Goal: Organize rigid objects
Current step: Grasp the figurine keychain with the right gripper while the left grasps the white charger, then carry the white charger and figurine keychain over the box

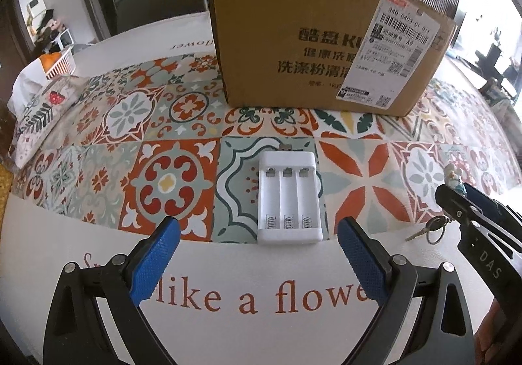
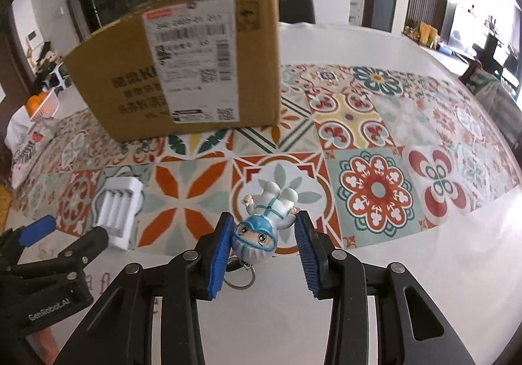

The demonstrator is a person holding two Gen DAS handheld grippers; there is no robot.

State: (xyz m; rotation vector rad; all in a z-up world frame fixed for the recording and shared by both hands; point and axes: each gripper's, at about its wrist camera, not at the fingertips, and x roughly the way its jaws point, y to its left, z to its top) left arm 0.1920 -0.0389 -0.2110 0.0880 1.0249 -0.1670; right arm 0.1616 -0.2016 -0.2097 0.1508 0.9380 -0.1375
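A white three-slot battery charger (image 1: pixel 288 197) lies flat on the patterned tablecloth, empty; it also shows in the right wrist view (image 2: pixel 120 206). My left gripper (image 1: pixel 258 236) is open, its blue pads on either side of the charger's near end, not touching it. A small figurine keychain (image 2: pixel 265 225) in a white suit and blue hood sits between the pads of my right gripper (image 2: pixel 265 229); the left pad touches its head, the right pad stands just off it. Its key and ring (image 1: pixel 430 229) hang below the right gripper in the left wrist view. A cardboard box (image 1: pixel 321 38) stands behind.
The box (image 2: pixel 182 71) has a shipping label and its top is out of sight. A patterned pouch (image 1: pixel 42 114) and a white basket with oranges (image 1: pixel 57 63) sit at the far left. A chair (image 2: pixel 295 6) stands behind the table.
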